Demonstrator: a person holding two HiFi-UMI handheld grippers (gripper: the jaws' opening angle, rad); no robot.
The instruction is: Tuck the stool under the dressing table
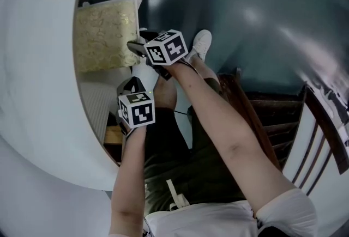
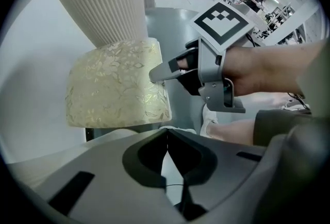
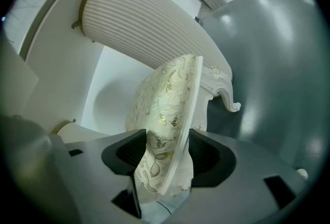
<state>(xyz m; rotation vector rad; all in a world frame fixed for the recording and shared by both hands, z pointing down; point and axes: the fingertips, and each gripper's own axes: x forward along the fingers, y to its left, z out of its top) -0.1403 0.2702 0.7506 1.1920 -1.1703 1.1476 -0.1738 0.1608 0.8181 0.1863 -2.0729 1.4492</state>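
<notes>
The right gripper (image 1: 135, 47) is clamping its fingers (image 3: 212, 158) on the rim of the stool (image 1: 103, 34), pinching the padded seat edge; the left gripper (image 1: 132, 86) is hanging just beside it with fingers pressed together, holding nothing; the stool is sitting partly beneath the white desk (image 1: 38, 78), close to its ribbed leg (image 2: 103, 1). The soft padding is probably giving under the pinch, so the grip is risking slipping off; pushing from one edge is risking skewing the stool into that leg.
</notes>
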